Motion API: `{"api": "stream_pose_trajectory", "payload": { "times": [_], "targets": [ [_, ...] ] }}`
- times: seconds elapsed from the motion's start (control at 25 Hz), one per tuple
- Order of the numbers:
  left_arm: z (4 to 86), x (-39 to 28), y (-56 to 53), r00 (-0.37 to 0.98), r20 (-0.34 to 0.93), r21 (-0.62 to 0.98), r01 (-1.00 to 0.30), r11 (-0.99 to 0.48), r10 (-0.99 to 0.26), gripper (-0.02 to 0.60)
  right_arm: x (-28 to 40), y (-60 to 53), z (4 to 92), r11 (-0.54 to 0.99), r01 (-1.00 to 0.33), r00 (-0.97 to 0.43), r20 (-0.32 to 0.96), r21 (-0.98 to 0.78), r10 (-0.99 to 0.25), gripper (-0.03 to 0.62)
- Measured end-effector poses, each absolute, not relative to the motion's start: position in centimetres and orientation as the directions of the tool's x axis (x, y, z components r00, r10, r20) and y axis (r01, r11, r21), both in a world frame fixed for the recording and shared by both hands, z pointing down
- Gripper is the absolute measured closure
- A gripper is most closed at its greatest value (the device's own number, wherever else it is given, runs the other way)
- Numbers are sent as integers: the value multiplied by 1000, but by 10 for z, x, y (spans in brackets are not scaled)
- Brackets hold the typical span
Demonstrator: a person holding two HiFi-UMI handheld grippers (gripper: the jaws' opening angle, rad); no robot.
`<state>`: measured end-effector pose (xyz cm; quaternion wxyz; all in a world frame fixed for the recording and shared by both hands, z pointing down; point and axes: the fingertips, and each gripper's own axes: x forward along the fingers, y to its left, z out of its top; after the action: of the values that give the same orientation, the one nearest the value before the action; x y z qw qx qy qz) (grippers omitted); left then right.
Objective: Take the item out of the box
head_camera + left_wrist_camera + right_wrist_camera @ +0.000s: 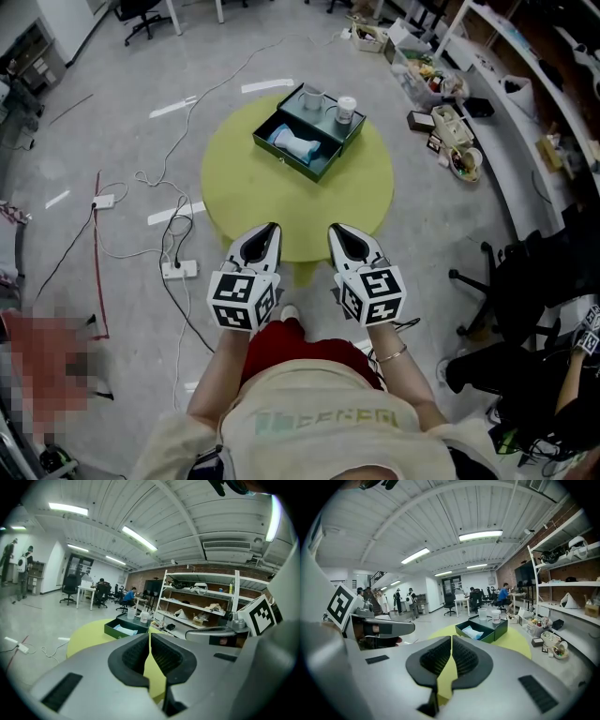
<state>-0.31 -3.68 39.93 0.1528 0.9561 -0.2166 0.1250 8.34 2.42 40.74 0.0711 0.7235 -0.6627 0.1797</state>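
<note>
Left hand-held gripper (270, 231): jaws together, empty, poised at the near edge of the table (234, 192) (reach not begun, I judge).
Box (281, 157): open, mid-table, well ahead.
Item (292, 142): pale bundle inside the box.
Right hand-held gripper (337, 232): likewise closed, empty, level with the left.

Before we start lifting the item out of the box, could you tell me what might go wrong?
A clear cup and a white cup stand on the box beside the item; a reach might topple them.
The left gripper and right gripper are shut and would likely shove the item unless opened.
Cables lie on the floor beside the table: a trip hazard.
</note>
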Motion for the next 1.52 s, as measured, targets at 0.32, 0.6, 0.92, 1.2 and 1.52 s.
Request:
{"api": "stream_pose_trajectory", "payload": {
  "times": [0.32, 0.6, 0.92, 1.2, 1.52],
  "targets": [
    [403, -1, -62, 879, 302, 257, -447, -857, -368, 551, 79, -4, 413, -101, -988, 49, 375, -119, -926, 556],
    [410, 1, -78, 872, 303, 274, -465, -842, -384, 551, 83, -20, 418, -83, -991, 35, 387, -108, -922, 556],
    [410, 17, -110, 854, 303, 272, -503, -820, -423, 551, 109, -60, 416, -39, -997, 9, 383, -71, -924, 556],
    [414, 35, -142, 832, 312, 270, -541, -796, -459, 551, 129, -100, 425, 15, -998, -41, 403, -67, -914, 556],
    [416, 56, -179, 800, 322, 276, -591, -758, -506, 551, 161, -148, 431, 63, -997, -73, 427, -37, -901, 556]
  ]
}}
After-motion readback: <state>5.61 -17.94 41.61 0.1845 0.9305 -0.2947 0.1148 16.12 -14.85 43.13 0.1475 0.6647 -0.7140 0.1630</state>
